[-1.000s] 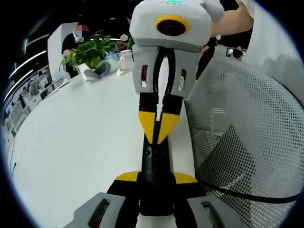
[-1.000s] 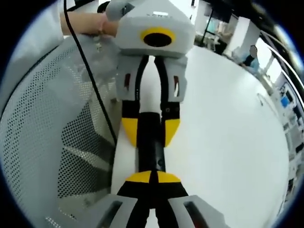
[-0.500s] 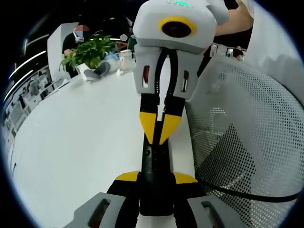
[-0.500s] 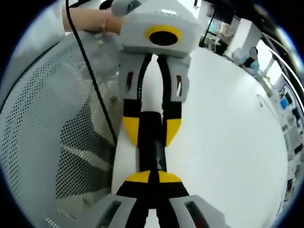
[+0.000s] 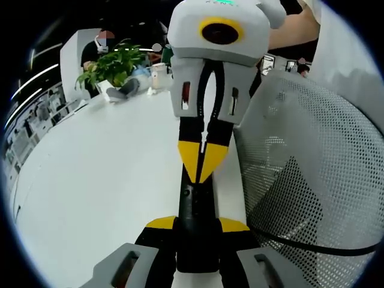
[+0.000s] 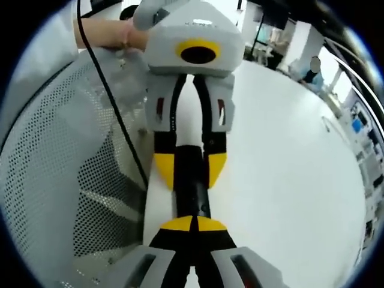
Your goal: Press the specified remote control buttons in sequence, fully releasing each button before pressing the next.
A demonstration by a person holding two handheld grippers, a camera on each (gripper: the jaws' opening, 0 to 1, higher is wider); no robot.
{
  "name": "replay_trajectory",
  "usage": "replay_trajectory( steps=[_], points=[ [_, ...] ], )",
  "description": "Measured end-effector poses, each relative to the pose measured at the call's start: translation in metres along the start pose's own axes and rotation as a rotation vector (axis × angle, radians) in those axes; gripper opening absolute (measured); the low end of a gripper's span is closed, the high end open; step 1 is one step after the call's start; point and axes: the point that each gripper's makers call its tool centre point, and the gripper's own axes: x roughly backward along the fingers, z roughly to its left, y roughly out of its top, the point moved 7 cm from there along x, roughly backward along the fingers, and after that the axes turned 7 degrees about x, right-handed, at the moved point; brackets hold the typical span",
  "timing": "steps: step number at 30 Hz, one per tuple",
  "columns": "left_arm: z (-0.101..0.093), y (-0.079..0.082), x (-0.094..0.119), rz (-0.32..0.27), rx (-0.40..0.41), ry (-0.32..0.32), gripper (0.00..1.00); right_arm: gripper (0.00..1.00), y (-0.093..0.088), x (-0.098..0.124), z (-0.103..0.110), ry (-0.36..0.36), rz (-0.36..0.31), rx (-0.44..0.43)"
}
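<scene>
Black remote (image 5: 193, 207), yellow-tipped black jaws on grey grippers, white table (image 5: 96, 180), white perforated mesh chair (image 5: 306, 180), green plant (image 5: 111, 65), black cable (image 6: 111, 96).

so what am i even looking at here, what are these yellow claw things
They are two hand-held grippers that a person works, each with a fisheye camera looking along its own jaws. So each picture shows its own gripper at the bottom and the other one facing it from the top. The left gripper clamps a black remote between its yellow pads. The right gripper has its tips shut together, on or just over the buttons. Below is a white table, with a mesh chair beside it.
</scene>
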Motion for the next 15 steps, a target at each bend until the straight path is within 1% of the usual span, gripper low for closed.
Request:
replay_trajectory(
  steps=[2, 4, 10, 15],
  points=[
    [0.0, 0.0001, 0.0002, 0.001, -0.001, 0.0, 0.24, 0.0, -0.0002, 0.0003, -0.0003, 0.003, -0.001, -0.014],
    [0.0001, -0.0001, 0.0, 0.001, -0.001, 0.0, 0.24, 0.0, -0.0001, -0.0005, -0.0003, 0.003, 0.002, -0.007],
    [0.0, 0.0005, 0.0001, 0.002, -0.002, -0.001, 0.24, 0.0, 0.0001, -0.001, -0.0018, 0.012, 0.013, -0.022],
    [-0.0001, 0.0006, 0.0, 0.003, -0.003, -0.001, 0.24, 0.0, -0.0014, -0.0002, -0.0013, 0.008, -0.009, -0.051]
  ],
)
